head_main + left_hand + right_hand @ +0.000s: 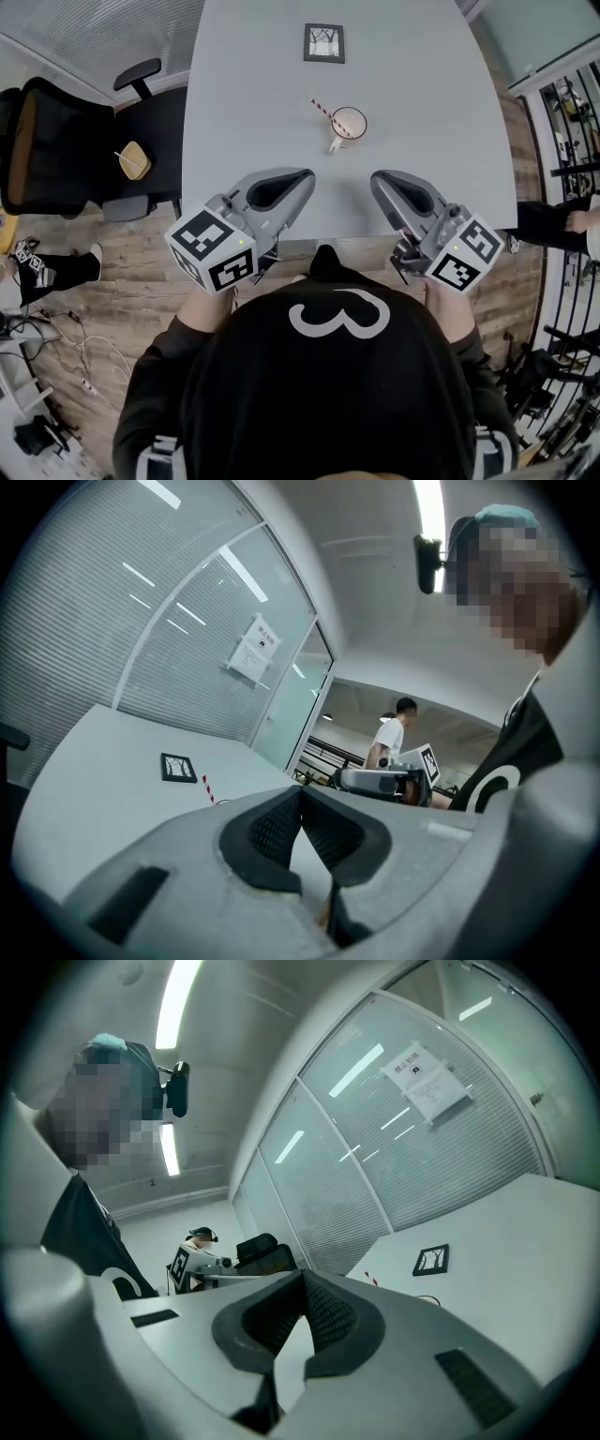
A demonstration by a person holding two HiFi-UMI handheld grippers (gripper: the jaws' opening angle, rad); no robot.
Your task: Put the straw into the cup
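Right under the camera is the person's black top [328, 394] with a white looping mark on it. Just past that, both grippers are held over the near edge of the table [253, 94].

The left gripper [305, 178] has its jaws pressed together with nothing between them. Its own view shows the dark, finely textured pads [272, 832] meeting at the tips. The right gripper [378, 180] is the same, jaws together and empty. Both have smooth, rounded, light grey plastic shells.

The cup [347, 124] sits on the table farther out, between the lines of the two grippers and well apart from both tips. It's small, round and pale, with a reddish rim and a handle pointing back toward the near side. The straw [323, 109] is already in it: thin, red-and-white striped, leaning out over the rim to the far left. From the left gripper view only the straw's tip pokes up above the jaws.

Farther back on the matte, pale grey tabletop lies a small square black picture frame [324, 43]. A black office chair [141, 122] stands off the table's left side on wood-look flooring.
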